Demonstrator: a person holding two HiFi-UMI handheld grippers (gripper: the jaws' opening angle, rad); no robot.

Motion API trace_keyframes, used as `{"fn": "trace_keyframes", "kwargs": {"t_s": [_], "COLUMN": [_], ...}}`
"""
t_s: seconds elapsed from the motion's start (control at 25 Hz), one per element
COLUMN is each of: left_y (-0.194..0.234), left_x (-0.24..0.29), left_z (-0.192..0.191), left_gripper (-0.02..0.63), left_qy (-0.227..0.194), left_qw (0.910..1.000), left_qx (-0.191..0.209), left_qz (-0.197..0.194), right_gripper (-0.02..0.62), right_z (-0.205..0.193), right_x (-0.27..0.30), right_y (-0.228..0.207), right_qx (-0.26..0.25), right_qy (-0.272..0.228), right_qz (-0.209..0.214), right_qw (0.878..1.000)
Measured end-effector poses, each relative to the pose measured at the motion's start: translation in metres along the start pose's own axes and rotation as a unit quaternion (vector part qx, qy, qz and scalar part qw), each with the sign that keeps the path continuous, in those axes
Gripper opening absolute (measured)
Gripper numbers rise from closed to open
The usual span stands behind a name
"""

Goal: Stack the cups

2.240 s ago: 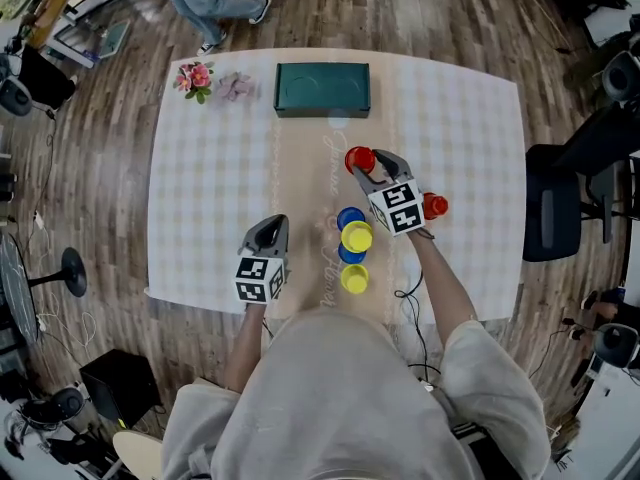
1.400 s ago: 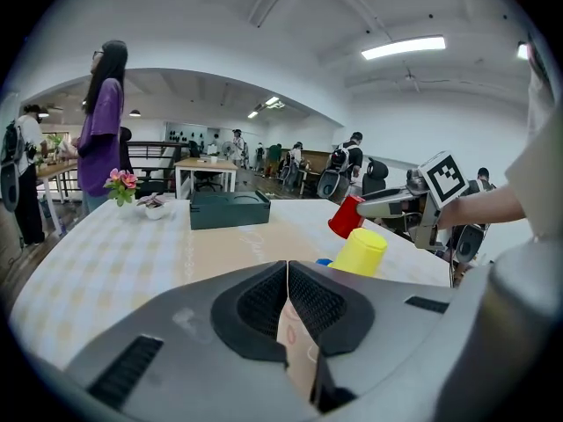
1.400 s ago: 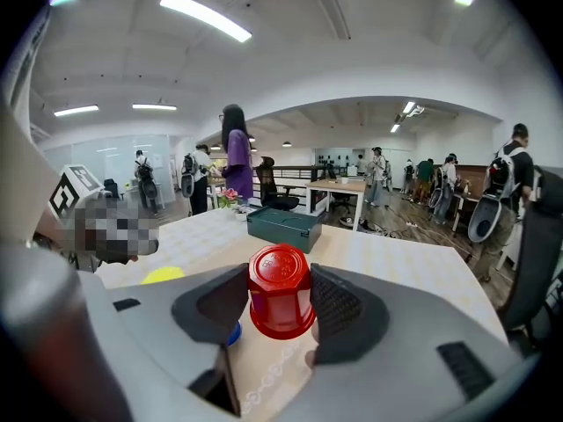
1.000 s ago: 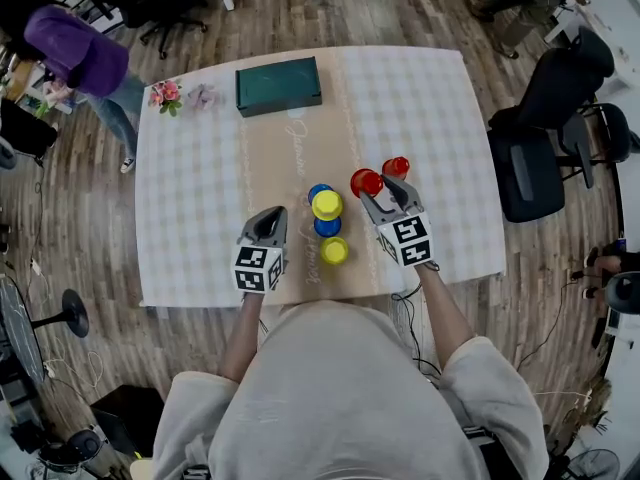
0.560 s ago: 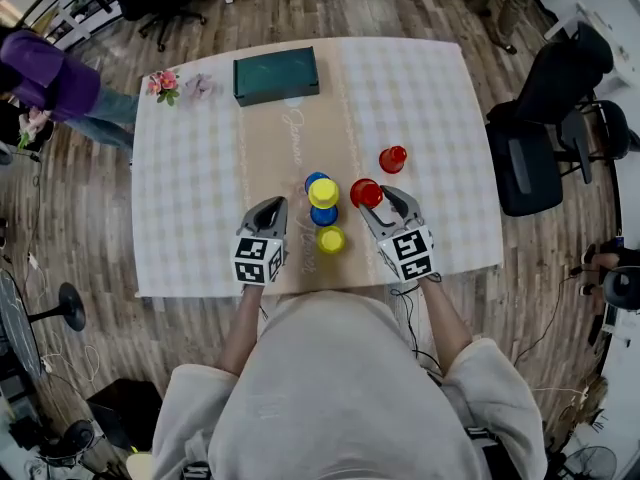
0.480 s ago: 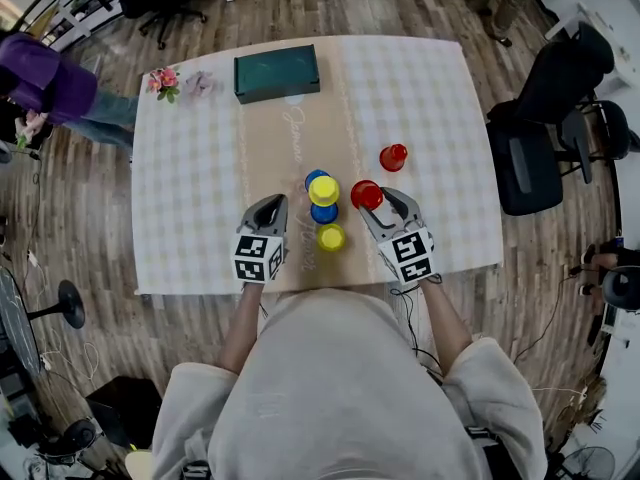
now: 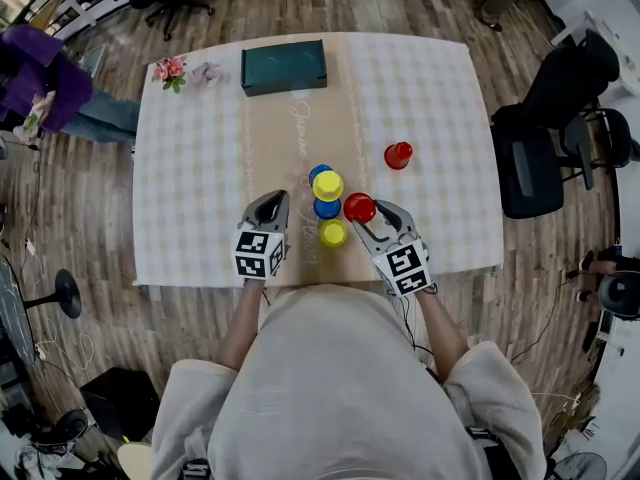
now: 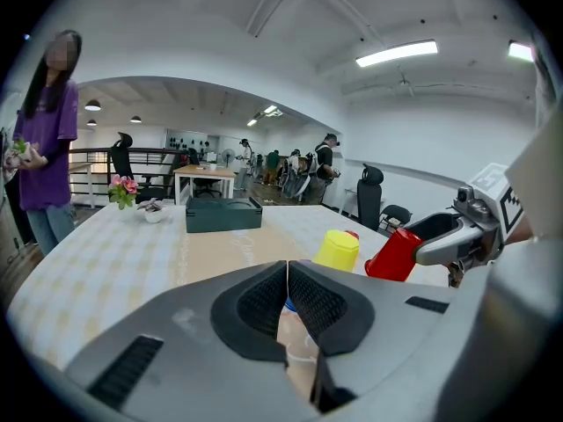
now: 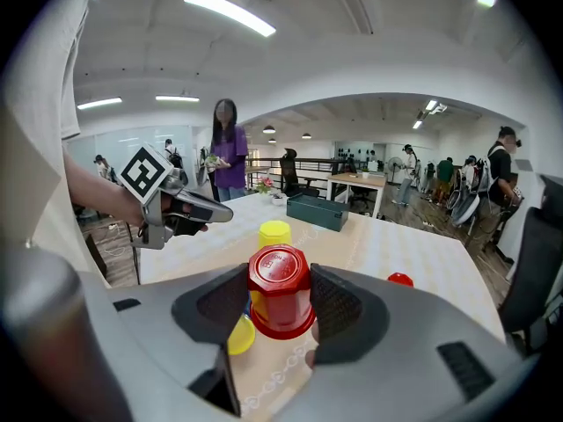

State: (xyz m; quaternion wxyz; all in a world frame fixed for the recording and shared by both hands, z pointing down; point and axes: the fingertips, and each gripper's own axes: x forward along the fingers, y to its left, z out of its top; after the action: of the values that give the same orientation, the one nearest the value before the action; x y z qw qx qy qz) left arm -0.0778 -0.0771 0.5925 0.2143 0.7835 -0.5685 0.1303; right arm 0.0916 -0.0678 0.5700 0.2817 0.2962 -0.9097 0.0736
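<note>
While the right gripper (image 9: 280, 295) has its jaws clamped on a red cup (image 9: 280, 271), the left gripper (image 8: 288, 281) has its jaws pressed together with nothing between them.

Red cup: held by its sides, base facing the right gripper's camera, flared rim pointing away. In the left gripper view it is tilted. I can't tell if its rim touches the worktop (image 7: 200, 188). In the head view it sits over the brown runner (image 7: 300, 138), just right of the other cups.

Other cups, all on the runner:
- yellow cup (image 7: 328, 185), upside down on top of a blue cup (image 7: 318, 172), so it's the tallest of the group
- second blue cup (image 7: 327, 209) just nearer the person
- second yellow cup (image 7: 333, 233) nearest the worktop edge, just beside the left jaw of the right gripper in its own view

Second red cup (image 7: 398, 155): upside down on the checked cloth, alone, well to the right of the group and beyond the right gripper.

Left gripper: low over the near edge of the worktop, left of the cups, jaws pointing away from the person, apart from every cup.

Far end of the worktop: dark green box (image 7: 283, 66) across the runner, small bunch of pink flowers (image 7: 168, 70) near the left corner.

Off the worktop: person in a purple top (image 9: 227, 156) standing on the left, black office chair (image 7: 555, 128) on the right, wood floor all round.
</note>
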Motion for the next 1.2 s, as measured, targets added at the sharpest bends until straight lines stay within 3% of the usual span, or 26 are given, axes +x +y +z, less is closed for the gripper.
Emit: {"fn": "trace_keyframes", "kwargs": {"t_s": [0.56, 1.2], "left_y": [0.009, 0.020], "left_x": [-0.007, -0.010], "left_z": [0.000, -0.001], "left_gripper": [0.015, 0.015], "left_qy": [-0.004, -0.006], "left_qw": [0.9999, 0.9997], "left_qx": [-0.010, -0.015], "left_qz": [0.012, 0.019], "right_gripper": [0.218, 0.219], "right_z": [0.001, -0.001], "right_x": [0.023, 0.039], "right_y": [0.047, 0.059], "right_qx": [-0.003, -0.015], "right_qy": [0.011, 0.019], "right_qz": [0.054, 0.064], "right_qw": [0.998, 0.998]}}
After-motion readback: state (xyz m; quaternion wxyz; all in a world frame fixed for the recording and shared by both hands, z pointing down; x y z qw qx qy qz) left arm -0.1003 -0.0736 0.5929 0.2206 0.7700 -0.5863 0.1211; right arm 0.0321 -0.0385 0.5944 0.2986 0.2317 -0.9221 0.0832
